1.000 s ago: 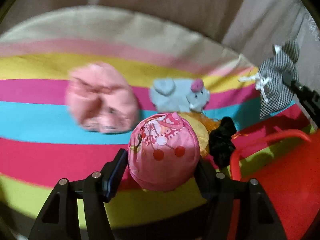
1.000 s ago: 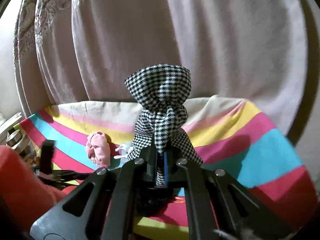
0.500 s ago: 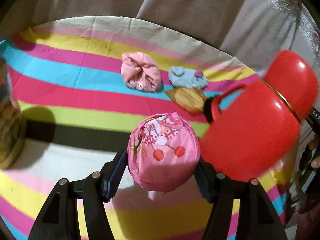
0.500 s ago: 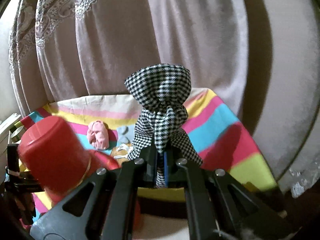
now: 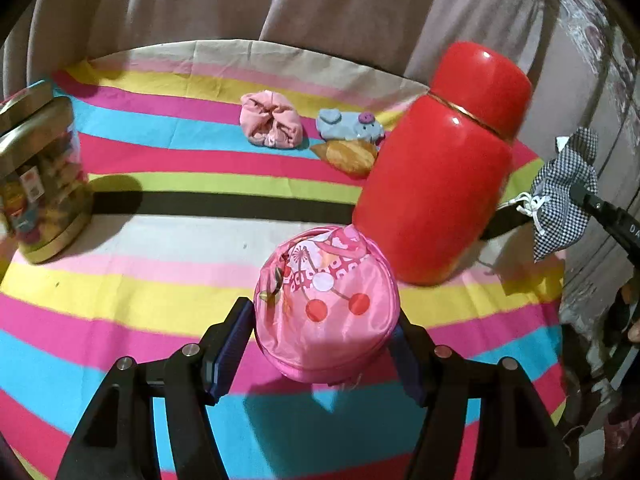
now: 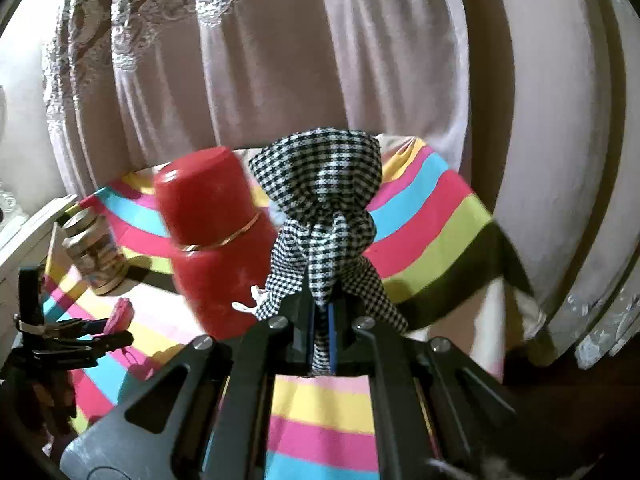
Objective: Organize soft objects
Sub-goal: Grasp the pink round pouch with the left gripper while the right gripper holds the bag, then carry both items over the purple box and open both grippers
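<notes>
Two soft loads: satiny round pink pouch (image 5: 326, 306), gathered checked bag (image 6: 326, 216).

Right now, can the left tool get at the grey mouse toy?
Probably not: the left tool is shut on the pink pouch, and the red flask crowds the grey mouse toy from the right.

**Red flask blocks the middle; open cloth to the left**

A tall red flask (image 5: 440, 164) stands mid-table, screening the pink bundle (image 5: 271, 125), grey plush (image 5: 349, 125) and yellow pouch (image 5: 349, 156) from the right. A gold-lidded jar (image 5: 38, 184) guards the left edge. Between jar and flask, the striped cloth (image 5: 160, 240) lies bare.
</notes>
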A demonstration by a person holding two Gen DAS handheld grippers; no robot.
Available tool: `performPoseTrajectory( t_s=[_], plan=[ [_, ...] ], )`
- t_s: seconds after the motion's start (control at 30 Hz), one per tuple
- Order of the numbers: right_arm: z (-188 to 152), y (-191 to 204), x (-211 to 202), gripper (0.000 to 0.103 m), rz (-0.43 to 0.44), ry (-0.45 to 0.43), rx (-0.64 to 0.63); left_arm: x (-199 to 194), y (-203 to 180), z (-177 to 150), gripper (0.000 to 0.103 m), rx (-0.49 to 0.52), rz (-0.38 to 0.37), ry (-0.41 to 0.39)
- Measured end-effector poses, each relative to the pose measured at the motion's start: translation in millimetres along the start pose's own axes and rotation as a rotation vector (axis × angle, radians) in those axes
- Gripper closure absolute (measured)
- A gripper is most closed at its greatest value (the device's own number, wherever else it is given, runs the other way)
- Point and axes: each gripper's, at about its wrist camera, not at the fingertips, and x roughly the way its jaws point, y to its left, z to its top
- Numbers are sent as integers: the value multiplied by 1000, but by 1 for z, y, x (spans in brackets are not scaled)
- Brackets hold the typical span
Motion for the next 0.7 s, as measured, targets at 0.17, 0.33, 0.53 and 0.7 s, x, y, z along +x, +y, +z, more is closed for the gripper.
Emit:
performPoseTrajectory(
  t_s=[0.17,0.33,0.53,0.7],
  plan=[
    [-15,18,-14,96,41,17,-15,-17,-4,-20,37,8,46,5],
    [-25,35,-27,96,80,21,-27,-34,-5,-36,37,-3,61,3],
    [-34,53,-46,96,119,17,-42,-61,-9,-51,37,6,75,-31],
    [-36,62,-62,96,153,19,-43,-80,-9,-58,37,9,94,-57]
  ],
)
